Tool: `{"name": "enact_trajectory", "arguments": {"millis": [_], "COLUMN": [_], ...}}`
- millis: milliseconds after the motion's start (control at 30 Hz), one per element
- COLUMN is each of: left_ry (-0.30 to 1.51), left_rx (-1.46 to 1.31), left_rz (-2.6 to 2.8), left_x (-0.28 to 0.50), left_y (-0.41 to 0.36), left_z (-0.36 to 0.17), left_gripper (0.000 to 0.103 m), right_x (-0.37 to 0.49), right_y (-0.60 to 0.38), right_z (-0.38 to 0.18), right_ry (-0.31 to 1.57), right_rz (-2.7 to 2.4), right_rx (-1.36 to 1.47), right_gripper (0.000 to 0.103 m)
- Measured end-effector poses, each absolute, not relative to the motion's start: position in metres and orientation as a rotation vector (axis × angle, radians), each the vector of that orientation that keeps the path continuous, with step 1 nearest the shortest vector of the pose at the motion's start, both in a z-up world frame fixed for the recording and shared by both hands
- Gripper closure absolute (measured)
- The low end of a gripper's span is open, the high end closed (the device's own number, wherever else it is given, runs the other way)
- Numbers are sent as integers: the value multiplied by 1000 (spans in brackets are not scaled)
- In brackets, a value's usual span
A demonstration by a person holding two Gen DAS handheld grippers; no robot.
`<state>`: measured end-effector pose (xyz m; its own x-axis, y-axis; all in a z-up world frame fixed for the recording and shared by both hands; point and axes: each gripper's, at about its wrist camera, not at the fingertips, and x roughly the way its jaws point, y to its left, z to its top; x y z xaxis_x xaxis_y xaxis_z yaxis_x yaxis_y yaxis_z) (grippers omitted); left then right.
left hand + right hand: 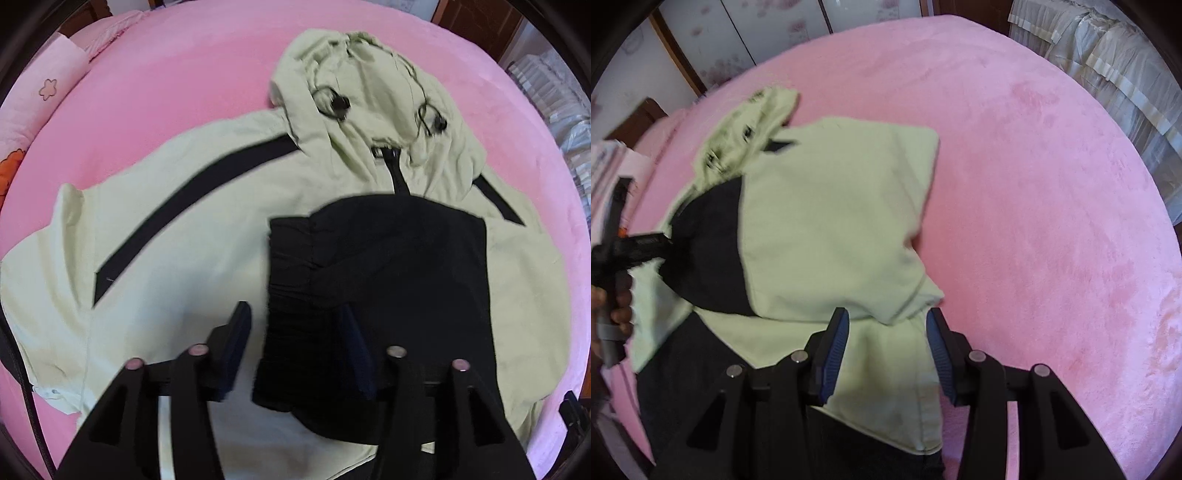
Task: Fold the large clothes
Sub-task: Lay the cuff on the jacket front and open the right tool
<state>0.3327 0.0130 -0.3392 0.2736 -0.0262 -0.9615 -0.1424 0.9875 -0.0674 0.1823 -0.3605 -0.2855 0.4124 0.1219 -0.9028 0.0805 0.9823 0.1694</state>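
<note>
Left gripper (295,332) gaped over the black ribbed cuff (291,314), right gripper (886,332) gaped above the pale green hoodie's (831,221) hem, plush pink blanket (1052,221) bare beyond it.

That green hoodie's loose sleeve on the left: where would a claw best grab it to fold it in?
Grab the sleeve at its cuff end, coming from the outer left side. It lies flat and spread away from the hoodie, so the free edge lifts easily and can swing across the body.
</note>
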Motion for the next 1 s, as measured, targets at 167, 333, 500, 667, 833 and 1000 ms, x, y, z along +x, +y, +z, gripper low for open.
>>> {"name": "enact_trajectory", "arguments": {"millis": [167,333,500,667,833,1000], "left_ry": [1298,1316,1282,1275,1286,1279], "left_rx": [-136,-129,-51,-13,4,-33], "left_rz": [99,110,139,168,174,195], "left_x": [341,350,356,361,360,360], "left_y": [24,19,12,13,16,-8], "left_z": [-340,-357,-366,-371,-366,-339], "left_gripper": [45,45,45,42,42,42], "right_x": [227,293,342,346,336,307], "right_y": [-366,-383,-384,-403,-402,-389], "right_z": [-274,-304,-332,-351,-343,-301], "right_ry": [1096,1138,1172,1187,1185,1118], "right_rz": [16,-2,-79,-187,-198,-103], "right_rx": [193,194,59,-14,-66,48], "right_gripper": [45,45,46,46,46,46]}}
